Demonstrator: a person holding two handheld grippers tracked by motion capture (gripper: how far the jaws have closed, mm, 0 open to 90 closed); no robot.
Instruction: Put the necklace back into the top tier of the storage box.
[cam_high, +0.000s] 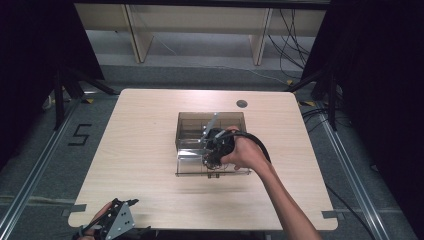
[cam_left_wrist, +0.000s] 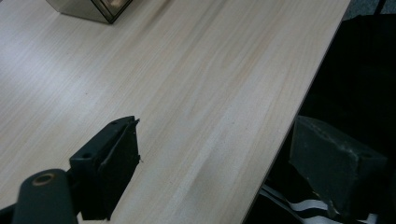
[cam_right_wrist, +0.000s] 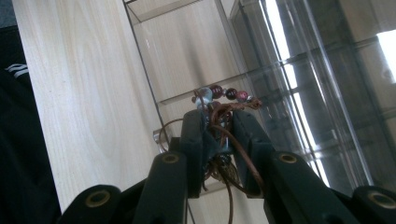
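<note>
Pale wood surface (cam_high: 140, 150) carries a clear compartment box (cam_high: 186, 131) at its middle. Over the box's open lid, the right tongs (cam_right_wrist: 219, 128) clamp a beaded cord bracelet (cam_right_wrist: 224, 95). Left tongs (cam_left_wrist: 210, 158) gape empty at the near edge.

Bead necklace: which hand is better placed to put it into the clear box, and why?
Right. The right gripper already clamps the necklace over the box; the left gripper waits open at the table's near edge.

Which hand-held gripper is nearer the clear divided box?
Right. The right hand-held gripper hangs over the clear divided box, clamping a beaded cord; the left hand-held gripper rests at the table's near-left edge.
</note>
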